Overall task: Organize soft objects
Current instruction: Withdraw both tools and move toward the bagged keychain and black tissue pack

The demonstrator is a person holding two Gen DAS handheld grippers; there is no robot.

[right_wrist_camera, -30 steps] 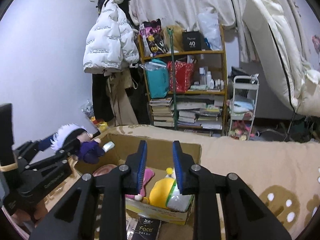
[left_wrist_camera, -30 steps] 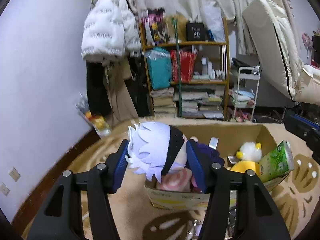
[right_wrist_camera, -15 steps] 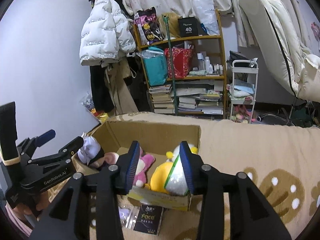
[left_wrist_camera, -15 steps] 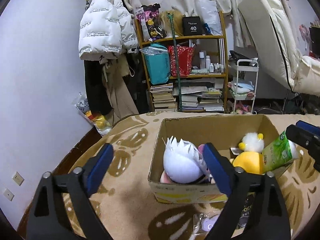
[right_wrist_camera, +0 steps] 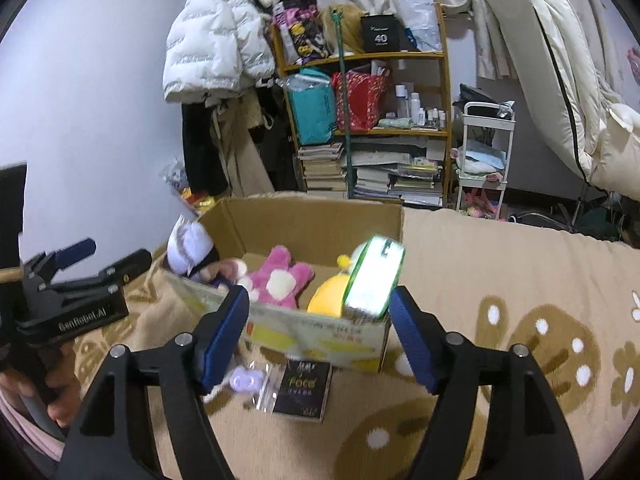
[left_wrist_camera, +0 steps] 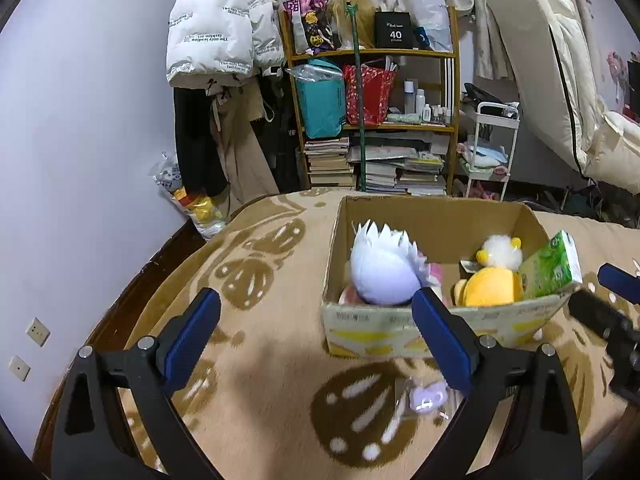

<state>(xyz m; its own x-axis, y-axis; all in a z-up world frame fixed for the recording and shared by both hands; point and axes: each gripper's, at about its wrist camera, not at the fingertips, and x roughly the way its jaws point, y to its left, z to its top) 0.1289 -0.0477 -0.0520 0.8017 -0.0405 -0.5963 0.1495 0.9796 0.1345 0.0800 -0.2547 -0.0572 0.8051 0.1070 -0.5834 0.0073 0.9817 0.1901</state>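
The left gripper [left_wrist_camera: 316, 334] hung over the beige patterned blanket [left_wrist_camera: 260, 400], its jaws released and empty, having just been opening. Right of it, the open cardboard box [left_wrist_camera: 400, 328] held the white-haired plush doll [left_wrist_camera: 382, 266] and yellow plush duck [left_wrist_camera: 490, 282]. The right gripper [right_wrist_camera: 318, 336], jaws likewise just spread, gripped nothing; the green tissue pack [right_wrist_camera: 374, 276] leaned in the box.

The left gripper [left_wrist_camera: 316, 332] has let go; the white-haired doll [left_wrist_camera: 382, 266] now lies in the box [left_wrist_camera: 440, 326]. The right gripper [right_wrist_camera: 320, 334] has just been opening, empty.
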